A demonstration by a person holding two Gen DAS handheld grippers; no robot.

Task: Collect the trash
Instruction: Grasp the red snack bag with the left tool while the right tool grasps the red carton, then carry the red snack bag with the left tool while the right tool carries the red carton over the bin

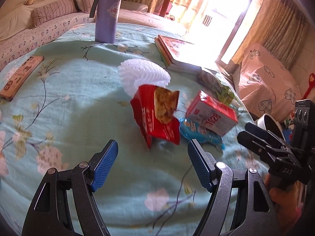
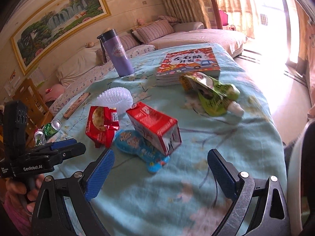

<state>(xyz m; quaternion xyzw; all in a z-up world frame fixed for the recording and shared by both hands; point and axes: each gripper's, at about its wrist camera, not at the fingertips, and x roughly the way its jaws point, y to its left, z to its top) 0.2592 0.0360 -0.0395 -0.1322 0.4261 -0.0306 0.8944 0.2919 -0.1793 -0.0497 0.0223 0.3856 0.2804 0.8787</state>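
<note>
Trash sits mid-table: red snack bag (image 1: 157, 116), milk carton (image 2: 155, 126) lying on blue wrapper (image 2: 137, 147), green pouch (image 2: 214, 96) beside the books, while both my left tool (image 1: 152, 163) and right tool (image 2: 160, 174) gape wide, empty.

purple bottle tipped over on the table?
No, the tall purple bottle with the dark lid stands upright on the floral light-blue tablecloth.

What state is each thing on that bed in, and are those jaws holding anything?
Left gripper: jaws open, empty.
Right gripper: jaws open, empty.
Red snack bag: torn open, crumpled.
Red carton: tipped over.
Blue wrapper: flat, under carton.
Green pouch: crumpled.
Purple bottle: upright, lid on.
Books: stacked, closed.
</note>
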